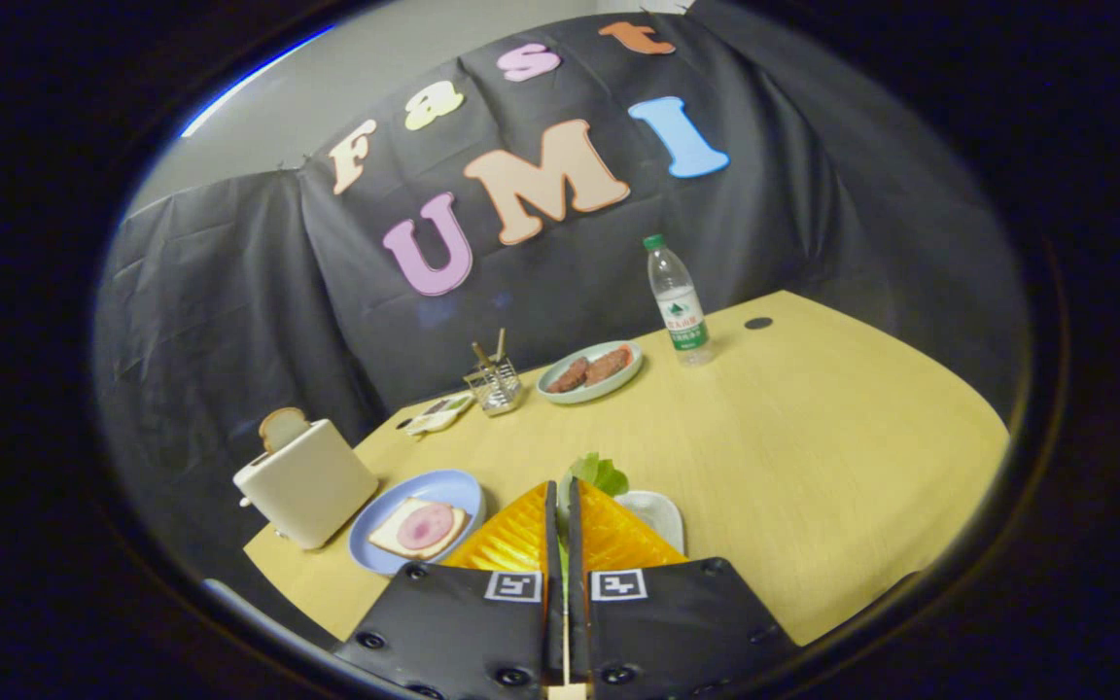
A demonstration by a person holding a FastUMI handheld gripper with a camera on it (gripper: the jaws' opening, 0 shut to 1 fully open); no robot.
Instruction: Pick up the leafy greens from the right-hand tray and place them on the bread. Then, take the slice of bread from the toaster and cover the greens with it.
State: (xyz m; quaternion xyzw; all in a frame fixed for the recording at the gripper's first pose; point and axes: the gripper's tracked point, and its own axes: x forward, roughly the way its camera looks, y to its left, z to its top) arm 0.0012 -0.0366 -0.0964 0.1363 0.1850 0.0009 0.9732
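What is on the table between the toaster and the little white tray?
In the gripper view, a blue plate with bread and ham lies between the toaster and the white tray. The gripper pinches the leafy greens.

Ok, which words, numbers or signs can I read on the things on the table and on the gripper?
Water bottle: the label carries print, too small to read.
Gripper, its fingers closed on the leafy greens: two square black-and-white markers, patterns only, no words.
Toaster: no text visible.
So nothing here can be quoted.
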